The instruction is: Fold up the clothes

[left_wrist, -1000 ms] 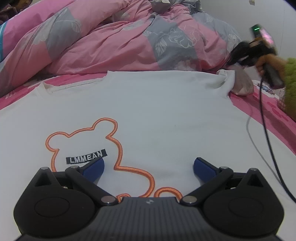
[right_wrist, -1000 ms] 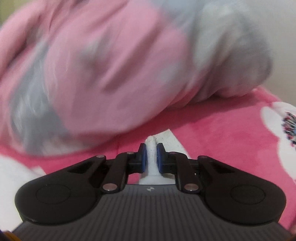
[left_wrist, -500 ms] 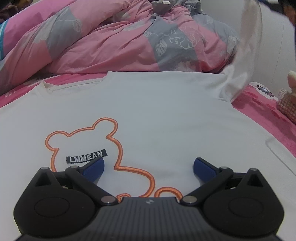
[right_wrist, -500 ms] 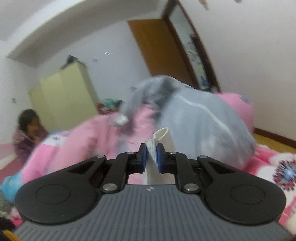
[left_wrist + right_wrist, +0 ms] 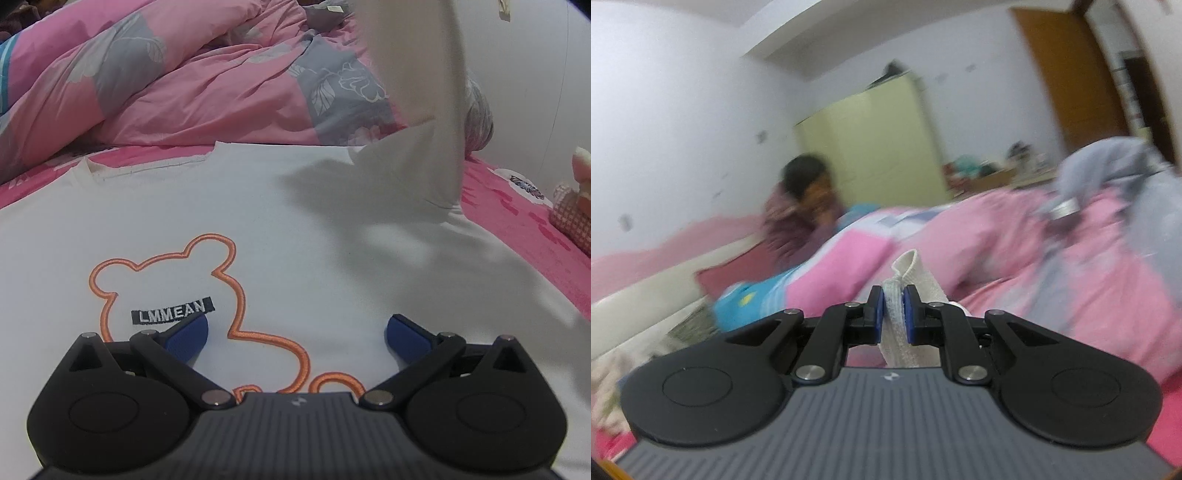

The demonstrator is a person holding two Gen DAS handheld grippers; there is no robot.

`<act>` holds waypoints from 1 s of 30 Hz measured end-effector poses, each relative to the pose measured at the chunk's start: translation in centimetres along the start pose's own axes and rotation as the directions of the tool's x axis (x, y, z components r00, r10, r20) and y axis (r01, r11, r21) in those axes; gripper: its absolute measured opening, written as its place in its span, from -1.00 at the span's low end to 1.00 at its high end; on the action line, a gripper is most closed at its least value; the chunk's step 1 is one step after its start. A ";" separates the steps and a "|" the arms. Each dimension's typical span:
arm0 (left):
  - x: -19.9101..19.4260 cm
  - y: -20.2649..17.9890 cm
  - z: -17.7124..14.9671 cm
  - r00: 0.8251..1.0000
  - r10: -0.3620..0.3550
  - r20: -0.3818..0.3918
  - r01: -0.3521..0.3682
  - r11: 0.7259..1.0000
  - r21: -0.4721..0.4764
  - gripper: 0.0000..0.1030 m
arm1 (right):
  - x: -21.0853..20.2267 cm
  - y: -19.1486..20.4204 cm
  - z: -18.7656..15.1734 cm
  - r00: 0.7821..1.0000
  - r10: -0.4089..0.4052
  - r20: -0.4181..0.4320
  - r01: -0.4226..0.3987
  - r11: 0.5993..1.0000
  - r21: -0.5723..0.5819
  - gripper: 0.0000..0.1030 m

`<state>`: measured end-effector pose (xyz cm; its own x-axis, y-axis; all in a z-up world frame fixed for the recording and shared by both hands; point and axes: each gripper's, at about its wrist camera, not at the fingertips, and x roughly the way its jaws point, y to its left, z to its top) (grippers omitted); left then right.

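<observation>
A white T-shirt with an orange bear outline and a black "LMMEAN" label lies spread flat on the pink bed. My left gripper hovers low over the bear print, open, with nothing between its blue pads. The shirt's right sleeve is lifted high off the bed and casts a shadow on the cloth. In the right wrist view my right gripper is shut on the white sleeve cuff, which pokes out between the pads. It is raised and points almost level across the room.
A crumpled pink and grey duvet is piled behind the shirt. The pink bedsheet shows at the right, with a small checked item near its edge. A person sits beyond the bed before a pale green wardrobe; a wooden door stands at the right.
My right gripper rose from the bed and tipped up to near level, carrying the sleeve high and inward over the shirt. The left gripper stayed still.
</observation>
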<state>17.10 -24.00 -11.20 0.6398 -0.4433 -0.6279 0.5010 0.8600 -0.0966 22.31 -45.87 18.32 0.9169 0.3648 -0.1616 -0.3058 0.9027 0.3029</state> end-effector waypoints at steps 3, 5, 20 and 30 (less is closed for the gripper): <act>0.0 0.1 0.0 1.000 -0.005 0.003 0.005 1.000 -0.006 1.00 | 2.9 3.6 -1.8 0.993 0.095 -0.073 -0.097 0.995 -0.018 -0.80; -0.1 0.1 0.0 1.000 -0.008 0.005 0.008 1.000 -0.009 1.00 | 5.2 5.7 -3.3 0.979 0.158 -0.133 -0.161 0.987 -0.015 -0.80; -0.4 0.5 0.0 0.999 -0.029 0.017 0.029 0.999 -0.034 1.00 | 3.3 6.4 -8.1 0.915 0.248 -0.317 -0.188 0.960 0.208 -0.17; -6.4 4.1 1.2 0.999 -0.041 0.025 0.044 0.985 -0.169 1.00 | -11.7 -6.0 -18.2 0.995 0.100 -0.028 -0.047 0.670 0.741 -0.17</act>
<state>15.76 -17.95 -6.63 0.6333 -0.4841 -0.6038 0.4235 0.8698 -0.2532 8.78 -51.37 1.28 0.8742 0.4595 -0.1567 -0.0574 0.4182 0.9065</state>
